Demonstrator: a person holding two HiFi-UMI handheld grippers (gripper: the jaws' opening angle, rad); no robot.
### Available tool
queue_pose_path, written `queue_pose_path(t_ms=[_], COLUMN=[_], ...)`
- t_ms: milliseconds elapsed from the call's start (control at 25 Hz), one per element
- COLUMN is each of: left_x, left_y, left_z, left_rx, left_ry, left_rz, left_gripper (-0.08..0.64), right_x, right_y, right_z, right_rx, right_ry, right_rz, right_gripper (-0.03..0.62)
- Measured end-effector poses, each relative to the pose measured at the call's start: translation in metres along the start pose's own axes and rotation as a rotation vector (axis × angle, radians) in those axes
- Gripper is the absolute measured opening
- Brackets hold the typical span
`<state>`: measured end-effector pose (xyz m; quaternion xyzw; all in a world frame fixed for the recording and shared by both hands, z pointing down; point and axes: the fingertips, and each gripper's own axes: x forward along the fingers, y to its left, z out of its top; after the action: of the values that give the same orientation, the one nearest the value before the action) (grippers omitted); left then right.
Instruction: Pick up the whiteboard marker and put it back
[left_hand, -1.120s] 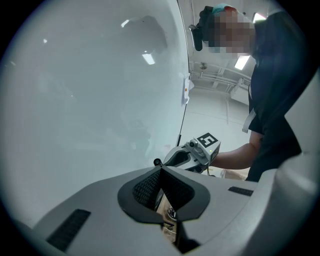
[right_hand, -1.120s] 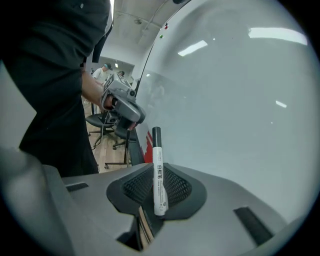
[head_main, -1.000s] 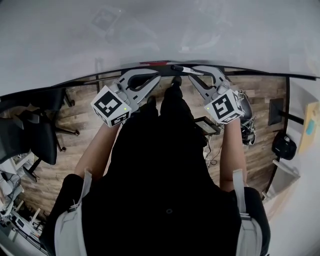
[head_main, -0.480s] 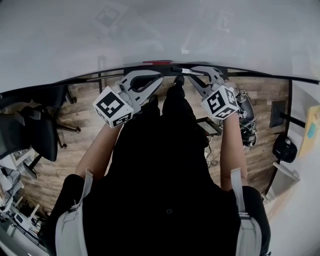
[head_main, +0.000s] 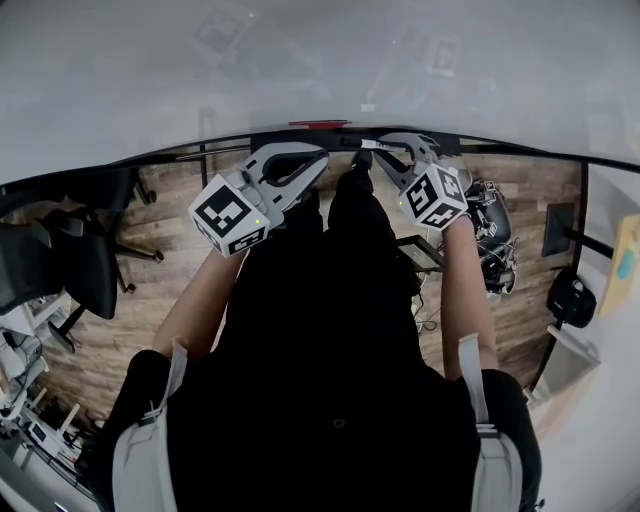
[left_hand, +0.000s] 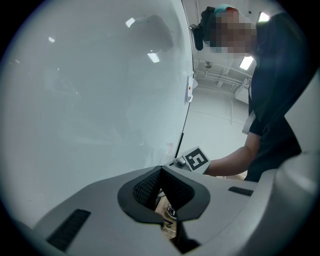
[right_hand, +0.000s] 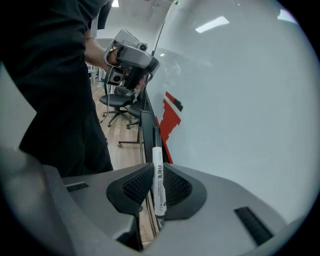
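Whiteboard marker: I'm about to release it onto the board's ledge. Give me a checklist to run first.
1. Whiteboard marker is clamped between the right gripper's pads: ok.
2. Marker runs parallel to the dark ledge under the whiteboard: ok.
3. Marker is actually resting on the ledge, not above it: cannot tell.
4. Left gripper is shut, empty and off to the side of the marker: ok.
5. Red shape further along the board is clear of the marker's far end: cannot tell.
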<state>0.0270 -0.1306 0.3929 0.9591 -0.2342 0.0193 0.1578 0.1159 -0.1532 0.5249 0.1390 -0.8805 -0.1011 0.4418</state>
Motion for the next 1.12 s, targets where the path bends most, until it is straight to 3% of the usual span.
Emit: queue_pose_path(t_ms=[1120], left_x=[-0.008], left_y=[0.009], left_z=[-0.004], left_rx=[-0.009], left_ry=[-0.006], left_rz=[0.035], left_gripper=[0.012], right_x=[0.025], right_y=[0.002], right_z=[-0.010], right_rx=[0.027], right_ry=[0.019], right_rz=[0.031], right_gripper=[0.071])
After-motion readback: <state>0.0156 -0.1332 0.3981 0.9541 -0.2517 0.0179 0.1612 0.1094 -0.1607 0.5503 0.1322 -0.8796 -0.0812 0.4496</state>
